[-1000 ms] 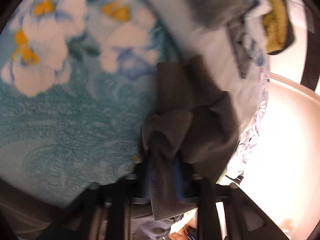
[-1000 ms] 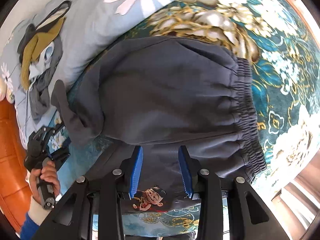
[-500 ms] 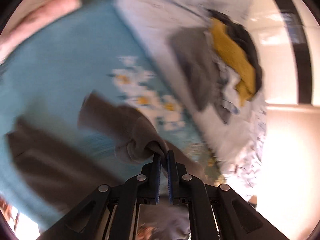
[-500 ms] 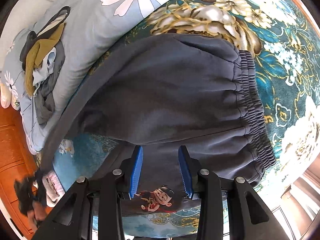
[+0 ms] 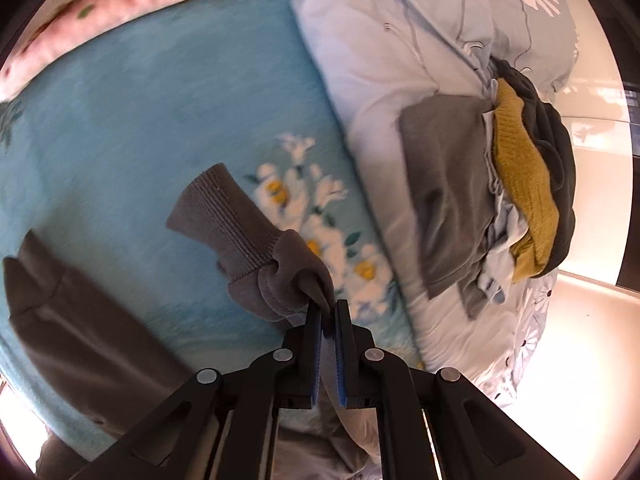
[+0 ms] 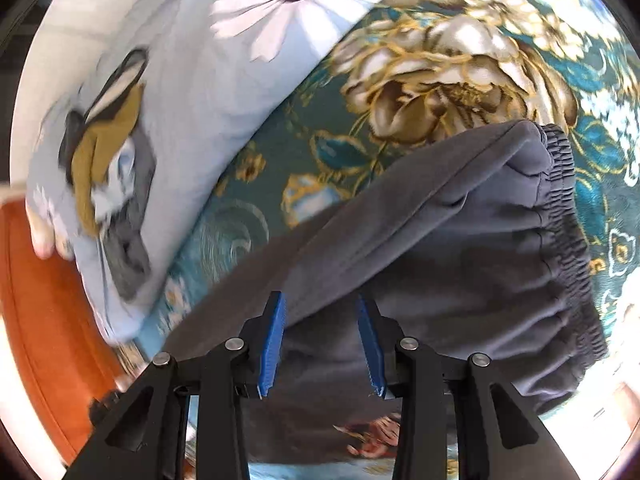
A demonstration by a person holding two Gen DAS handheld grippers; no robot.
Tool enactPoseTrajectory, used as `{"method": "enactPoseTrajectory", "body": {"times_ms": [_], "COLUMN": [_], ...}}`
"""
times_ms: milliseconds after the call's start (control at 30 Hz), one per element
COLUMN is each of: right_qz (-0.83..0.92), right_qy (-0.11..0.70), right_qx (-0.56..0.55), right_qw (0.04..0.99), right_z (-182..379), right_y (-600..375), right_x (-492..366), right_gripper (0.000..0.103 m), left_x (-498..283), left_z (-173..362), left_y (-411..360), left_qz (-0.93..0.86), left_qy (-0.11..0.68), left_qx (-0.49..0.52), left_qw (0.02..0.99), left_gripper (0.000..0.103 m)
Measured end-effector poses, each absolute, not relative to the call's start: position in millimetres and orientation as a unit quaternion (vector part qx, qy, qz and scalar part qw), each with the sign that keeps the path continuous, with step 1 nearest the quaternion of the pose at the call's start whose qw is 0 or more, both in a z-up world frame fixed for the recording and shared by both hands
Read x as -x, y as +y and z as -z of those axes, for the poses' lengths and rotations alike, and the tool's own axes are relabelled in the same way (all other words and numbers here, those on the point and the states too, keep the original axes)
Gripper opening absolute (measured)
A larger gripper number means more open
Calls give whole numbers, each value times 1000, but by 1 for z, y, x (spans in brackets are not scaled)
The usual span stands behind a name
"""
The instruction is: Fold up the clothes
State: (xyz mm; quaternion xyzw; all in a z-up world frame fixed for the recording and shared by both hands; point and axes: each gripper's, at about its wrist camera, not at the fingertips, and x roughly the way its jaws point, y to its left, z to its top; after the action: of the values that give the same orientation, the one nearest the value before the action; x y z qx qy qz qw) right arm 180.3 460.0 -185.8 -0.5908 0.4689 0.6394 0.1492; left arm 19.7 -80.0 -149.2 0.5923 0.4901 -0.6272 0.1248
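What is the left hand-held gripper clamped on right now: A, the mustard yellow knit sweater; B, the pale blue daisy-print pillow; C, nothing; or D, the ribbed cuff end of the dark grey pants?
D: the left hand-held gripper is shut on bunched fabric just behind the ribbed cuff of the dark grey pants.

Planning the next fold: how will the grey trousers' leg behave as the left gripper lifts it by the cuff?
Likely floppy: the leg bunches and sags by the left gripper. The ribbed cuff looks firmer. The thick fabric probably won't slip.
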Motion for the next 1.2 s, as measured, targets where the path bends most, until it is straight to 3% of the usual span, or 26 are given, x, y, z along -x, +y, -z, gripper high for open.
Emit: {"method": "enactPoseTrajectory", "body": {"times_ms": [200, 433, 500, 633, 733, 800, 867, 1033, 1200], "right_qz": [-571, -548, -558, -584, -595, -599, -601, -618, -644], "right_qy": [539, 560, 554, 546, 527, 520, 521, 515, 473], "right_qx": [587, 577, 572, 558, 564, 565, 558, 551, 567], "right_qw": [198, 232, 235, 225, 224, 228, 235, 224, 200], "right_z": [223, 238, 238, 232, 229, 228, 227, 215, 194], "right_y": [487, 494, 496, 507, 513, 517, 521, 527, 507], "right_x": [-168, -156, -149, -130, -118, -113, -111, -101, -110], "right_gripper": [38, 38, 26, 15, 12, 10, 9, 9, 9], "left_x": [12, 35, 38, 51, 64, 71, 75, 58, 1], "left_z": [153, 174, 179, 184, 182, 178, 169, 159, 202], "left_y": [-84, -73, -73, -72, -70, -70, -71, -94, -132], "left_qz": [615, 604, 599, 599, 603, 608, 620, 652, 627], "left_qy": [495, 512, 517, 518, 519, 527, 526, 485, 485], "left_qx": [-600, -594, -596, -600, -598, -590, -581, -580, -591], "left_qw": [128, 142, 139, 119, 90, 62, 36, 58, 154], "left_gripper": [9, 9, 9, 10, 18, 42, 49, 55, 55]}}
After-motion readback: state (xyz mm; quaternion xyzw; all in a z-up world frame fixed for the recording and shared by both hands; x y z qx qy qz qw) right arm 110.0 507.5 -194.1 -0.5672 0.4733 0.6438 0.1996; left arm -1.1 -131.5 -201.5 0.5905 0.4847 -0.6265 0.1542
